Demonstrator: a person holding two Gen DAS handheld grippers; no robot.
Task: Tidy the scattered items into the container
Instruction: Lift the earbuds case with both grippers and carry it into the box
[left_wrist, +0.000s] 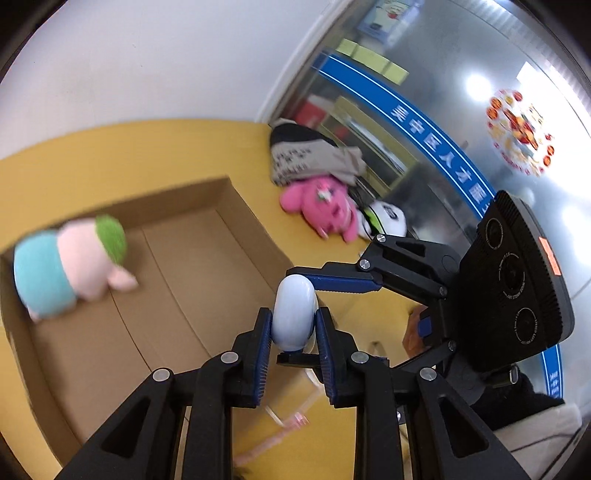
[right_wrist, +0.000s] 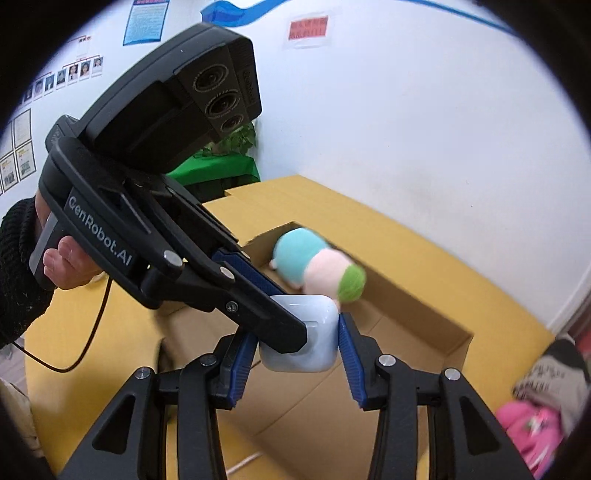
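A white rounded case (left_wrist: 293, 314) is held above the edge of an open cardboard box (left_wrist: 177, 258). My left gripper (left_wrist: 293, 332) is shut on its sides. In the right wrist view the case (right_wrist: 303, 339) sits between my right gripper's (right_wrist: 299, 350) fingers, and both pads seem to touch it; the left gripper's finger (right_wrist: 258, 295) crosses in front. A teal, pink and green plush toy (left_wrist: 70, 266) lies in the box, also in the right wrist view (right_wrist: 317, 264).
A pink plush (left_wrist: 321, 208), a grey cloth (left_wrist: 314, 155) and a white and black item (left_wrist: 388, 218) lie on the yellow table (left_wrist: 110, 155) by the glass wall. A pink stick (left_wrist: 273, 439) lies below my left gripper. A black cable (right_wrist: 81, 350) hangs at left.
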